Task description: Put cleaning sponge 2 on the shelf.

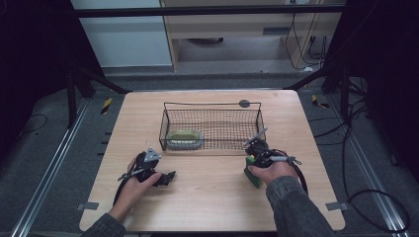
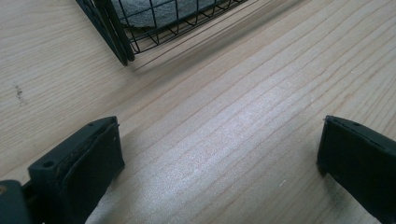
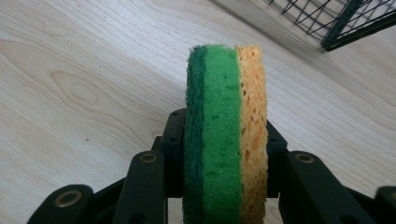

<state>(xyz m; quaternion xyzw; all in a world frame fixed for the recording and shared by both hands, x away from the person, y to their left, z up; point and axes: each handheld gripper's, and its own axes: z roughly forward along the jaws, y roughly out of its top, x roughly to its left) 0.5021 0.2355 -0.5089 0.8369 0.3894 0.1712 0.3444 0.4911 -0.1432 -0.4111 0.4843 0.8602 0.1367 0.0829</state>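
A sponge is pinched on edge in the right gripper, just in front of the wire basket.

The green-and-yellow sponge (image 3: 224,135) is clamped flat between the jaws of the right gripper (image 1: 257,163), so that it stands upright and can, by judgement, be carried over the rim of the wire basket (image 1: 212,104) close beside it. Another sponge-like pad (image 1: 185,138) is already lodged in the basket's left end. The left gripper (image 2: 219,154) is held low over the bare table (image 2: 243,116) with its jaws spread wide and nothing between them, apparently kept clear of the work.
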